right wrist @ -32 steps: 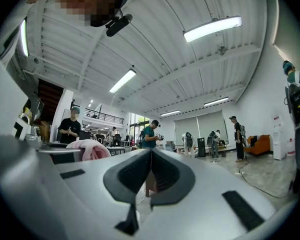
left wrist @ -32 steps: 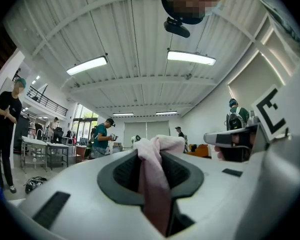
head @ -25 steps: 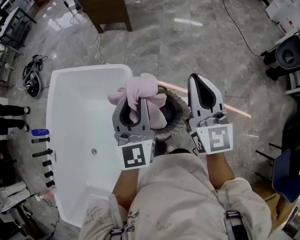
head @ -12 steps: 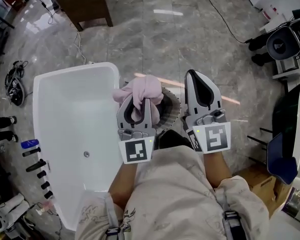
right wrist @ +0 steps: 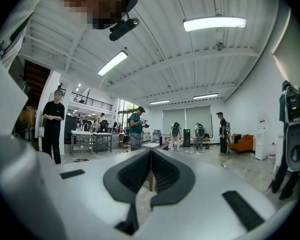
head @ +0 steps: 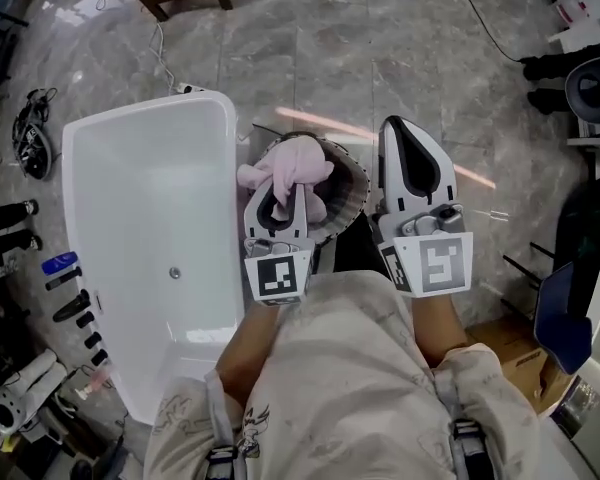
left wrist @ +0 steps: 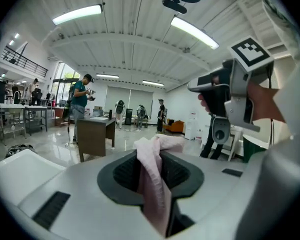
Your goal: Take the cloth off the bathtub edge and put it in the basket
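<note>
Hanging bunched at frame centre, the pink cloth (head: 293,173) is pinched between the left gripper's (head: 280,196) jaws, over the mouth of the dark basket (head: 352,183), which stands just right of the white bathtub's (head: 223,168) rim. The right gripper (head: 405,128), jaws together on nothing, sits at the basket's right edge; bare marble floor (head: 380,58) opens above

**A:** What colours show here?

**B:** The cloth (head: 298,163) is plain pale pink. The bathtub (head: 130,178) is glossy white. The basket (head: 352,186) is a dark grey-brown weave.

**A:** And the tools?

**B:** The left gripper (head: 278,200) and the right gripper (head: 400,126) are light grey, black inside the jaws. Each marker cube (head: 277,278) has black-and-white squares. The floor (head: 380,58) is grey marbled stone. The sleeve (head: 480,398) is beige.
</note>
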Tool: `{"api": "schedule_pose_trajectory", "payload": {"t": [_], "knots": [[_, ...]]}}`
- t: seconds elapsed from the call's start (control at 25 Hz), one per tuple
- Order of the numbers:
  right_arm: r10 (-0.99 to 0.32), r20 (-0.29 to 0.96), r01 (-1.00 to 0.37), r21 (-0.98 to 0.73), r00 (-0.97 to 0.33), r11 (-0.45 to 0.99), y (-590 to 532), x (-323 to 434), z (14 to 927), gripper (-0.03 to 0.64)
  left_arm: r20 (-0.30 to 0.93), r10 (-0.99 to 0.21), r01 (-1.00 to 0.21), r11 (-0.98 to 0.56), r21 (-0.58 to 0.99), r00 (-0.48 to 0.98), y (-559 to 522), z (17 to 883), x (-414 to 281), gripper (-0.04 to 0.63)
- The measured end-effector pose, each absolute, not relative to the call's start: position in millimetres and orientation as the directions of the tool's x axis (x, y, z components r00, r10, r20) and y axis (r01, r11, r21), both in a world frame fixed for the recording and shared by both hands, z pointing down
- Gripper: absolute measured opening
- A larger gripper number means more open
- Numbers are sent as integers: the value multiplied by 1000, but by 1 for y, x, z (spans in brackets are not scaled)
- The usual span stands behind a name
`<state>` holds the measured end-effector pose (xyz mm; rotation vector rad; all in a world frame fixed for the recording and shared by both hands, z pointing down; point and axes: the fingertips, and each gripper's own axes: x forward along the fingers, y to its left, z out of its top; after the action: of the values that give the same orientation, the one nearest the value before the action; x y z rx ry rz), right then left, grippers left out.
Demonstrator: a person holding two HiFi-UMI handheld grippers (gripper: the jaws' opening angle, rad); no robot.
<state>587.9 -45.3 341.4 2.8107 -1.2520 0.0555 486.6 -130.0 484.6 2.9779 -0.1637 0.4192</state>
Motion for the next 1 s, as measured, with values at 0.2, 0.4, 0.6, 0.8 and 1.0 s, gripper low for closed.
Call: {"api": "schedule_pose_trajectory", "payload": {"t": [0.2, 0.4, 0.6, 0.8, 1.0], "knots": [[-768, 96, -770, -16, 633, -637, -44, 628, 361, -11, 389, -126, -174, -981, 90, 913, -121, 534, 498, 95], [-788, 132, -793, -29, 601, -609, -47, 657, 380, -11, 464, -138, -200, -976, 88, 875, -114, 575, 509, 95], [-805, 198, -814, -53, 559, -579, -46, 666, 413, -11, 550, -166, -248, -966, 77, 818, -110, 611, 506, 95], [-807, 229, -819, -67, 543, -570, -50, 673, 436, -11, 623, -150, -267, -959, 98, 768, -109, 652, 509, 95], [-810, 267, -824, -84, 522, -560, -55, 672, 456, -11, 700, -105, -291, -945, 152, 707, -103, 694, 505, 95]]}}
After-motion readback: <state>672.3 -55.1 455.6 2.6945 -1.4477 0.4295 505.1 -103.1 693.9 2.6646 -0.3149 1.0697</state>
